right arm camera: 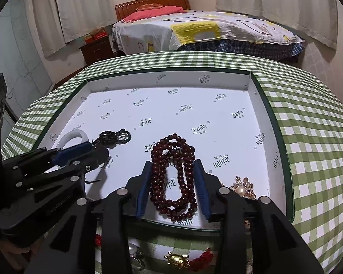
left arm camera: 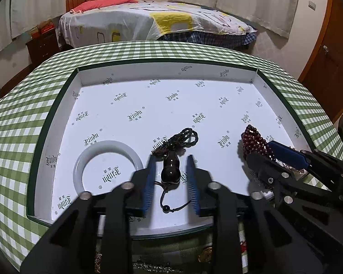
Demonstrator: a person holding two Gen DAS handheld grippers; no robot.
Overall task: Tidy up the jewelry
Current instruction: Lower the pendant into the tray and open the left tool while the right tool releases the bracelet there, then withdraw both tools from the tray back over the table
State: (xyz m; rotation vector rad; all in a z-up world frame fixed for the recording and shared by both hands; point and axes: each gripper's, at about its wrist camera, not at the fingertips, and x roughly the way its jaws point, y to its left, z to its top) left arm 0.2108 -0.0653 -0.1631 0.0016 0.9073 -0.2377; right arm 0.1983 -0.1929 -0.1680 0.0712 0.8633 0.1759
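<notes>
Dark, glossy wood: a gourd-shaped pendant [left arm camera: 170,167] on braided black cord lies in a shallow white paper-lined box [left arm camera: 57,123] on green gingham cloth. The left gripper [left arm camera: 171,175] straddles it, jaws spread and clear of it. Beside it, the right gripper [right arm camera: 174,182] brackets a coiled strand of round maroon beads [right arm camera: 173,173], jaws also spread. A smooth white bangle [left arm camera: 107,166] and a pearl brooch [right arm camera: 243,188] rest nearby. Both pieces seem just placed or about to be gripped; further loose trinkets wait outside the box.
</notes>
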